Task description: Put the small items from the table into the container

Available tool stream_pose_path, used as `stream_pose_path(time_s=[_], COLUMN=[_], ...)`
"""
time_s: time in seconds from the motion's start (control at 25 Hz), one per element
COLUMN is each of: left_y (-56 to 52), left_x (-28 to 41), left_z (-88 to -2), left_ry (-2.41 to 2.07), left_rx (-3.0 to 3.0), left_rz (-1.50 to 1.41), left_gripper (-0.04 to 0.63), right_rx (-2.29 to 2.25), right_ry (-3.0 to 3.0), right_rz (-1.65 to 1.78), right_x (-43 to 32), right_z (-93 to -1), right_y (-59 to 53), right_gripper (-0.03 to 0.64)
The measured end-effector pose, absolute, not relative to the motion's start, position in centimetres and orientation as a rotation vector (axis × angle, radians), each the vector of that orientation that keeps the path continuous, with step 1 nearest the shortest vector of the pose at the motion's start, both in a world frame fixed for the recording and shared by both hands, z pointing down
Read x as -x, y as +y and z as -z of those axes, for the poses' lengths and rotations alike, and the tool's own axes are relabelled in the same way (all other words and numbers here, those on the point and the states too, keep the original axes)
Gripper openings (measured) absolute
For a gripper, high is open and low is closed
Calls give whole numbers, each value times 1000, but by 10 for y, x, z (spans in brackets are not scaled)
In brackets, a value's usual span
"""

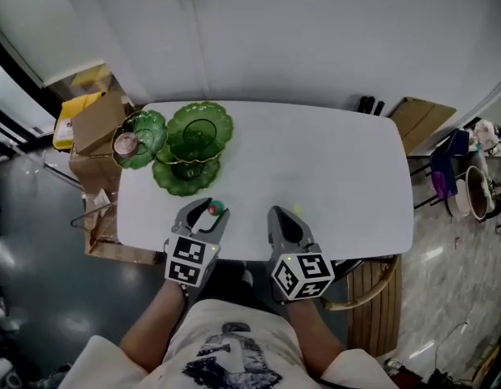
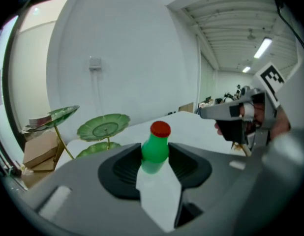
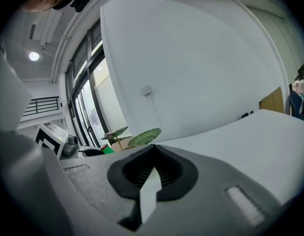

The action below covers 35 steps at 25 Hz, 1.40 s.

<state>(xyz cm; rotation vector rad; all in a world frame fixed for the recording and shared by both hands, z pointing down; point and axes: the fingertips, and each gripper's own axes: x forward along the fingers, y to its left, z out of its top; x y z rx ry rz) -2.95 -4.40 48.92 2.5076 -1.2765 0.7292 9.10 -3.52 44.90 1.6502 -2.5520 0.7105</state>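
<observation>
White table bears a green 3-dish stand at its left end.

Glossy greens on a matt white top

The table has a smooth, matt white top; the dishes on it look like glossy green glass with ribbed, scalloped rims, on thin stems that look like gilt metal. The bottle is shiny green plastic with a smooth red cap. The left gripper and right gripper are matt grey plastic, faintly grainy, with black ribbed pads that look rubbery. The boxes beside the table are plain brown cardboard. The floor is dark and polished, catching reflections.
</observation>
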Motion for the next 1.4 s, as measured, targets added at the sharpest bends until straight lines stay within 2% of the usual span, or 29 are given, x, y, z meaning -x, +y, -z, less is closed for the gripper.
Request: stream_pose_path(time_s=[0.32, 1.4], left_y=[-63, -200], left_x=[55, 60], left_z=[-478, -460], left_ry=[-1350, -1332], left_rx=[-2475, -2486], left_rz=[-709, -680], left_gripper=[167, 167], right_rx=[-1537, -1593], right_ry=[-2602, -2570], right_rz=[-710, -671], right_x=[-58, -55], right_z=[-451, -429], right_y=[-58, -182], right_gripper=[-3, -3])
